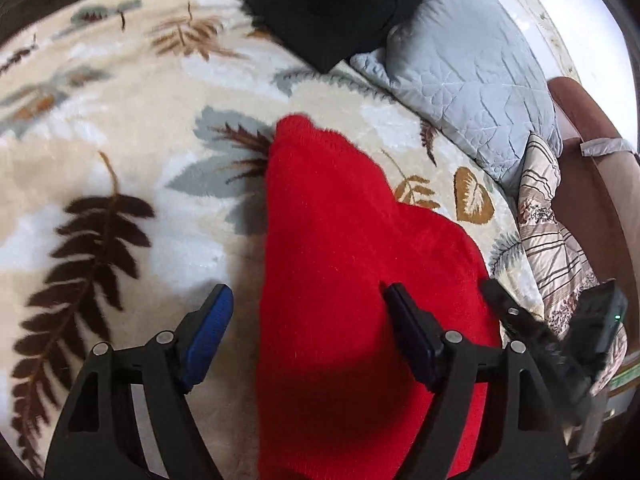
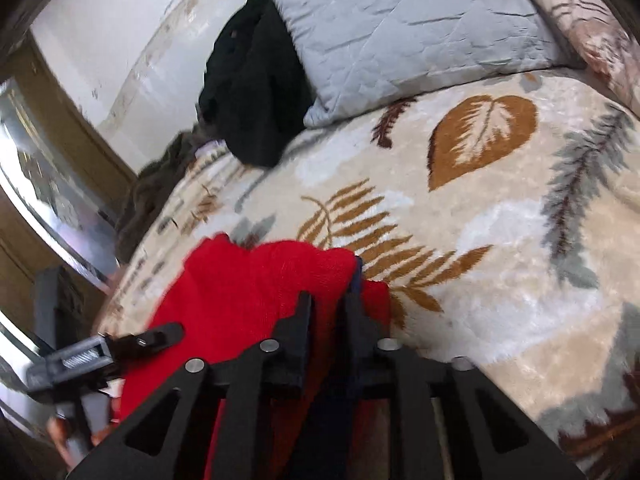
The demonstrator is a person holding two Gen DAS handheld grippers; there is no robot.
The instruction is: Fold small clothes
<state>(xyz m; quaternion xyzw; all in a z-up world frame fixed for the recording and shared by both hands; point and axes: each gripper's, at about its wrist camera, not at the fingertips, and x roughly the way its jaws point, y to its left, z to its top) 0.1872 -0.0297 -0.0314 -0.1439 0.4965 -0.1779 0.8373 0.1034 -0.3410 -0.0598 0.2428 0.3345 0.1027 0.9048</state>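
Observation:
A red knit garment (image 1: 344,248) lies on the leaf-patterned blanket (image 1: 132,152), narrowing towards its far end. My left gripper (image 1: 309,291) hangs open just above its near part. The blue-padded left finger is over the blanket and the right finger is over the red cloth, with nothing pinched. In the right wrist view the red garment (image 2: 256,292) bunches up at my right gripper (image 2: 330,280). Those narrow jaws are shut on a fold at its right edge. The right gripper's fingers (image 1: 516,316) show at the garment's right edge in the left wrist view, and the left gripper's finger (image 2: 152,338) shows at the left in the right wrist view.
A black garment (image 1: 332,12) lies heaped at the far side of the bed beside a grey quilted pillow (image 1: 472,64). A striped patterned cushion (image 1: 552,232) lies along the bed's right edge. In the right wrist view a white wall (image 2: 120,40) stands behind the bed.

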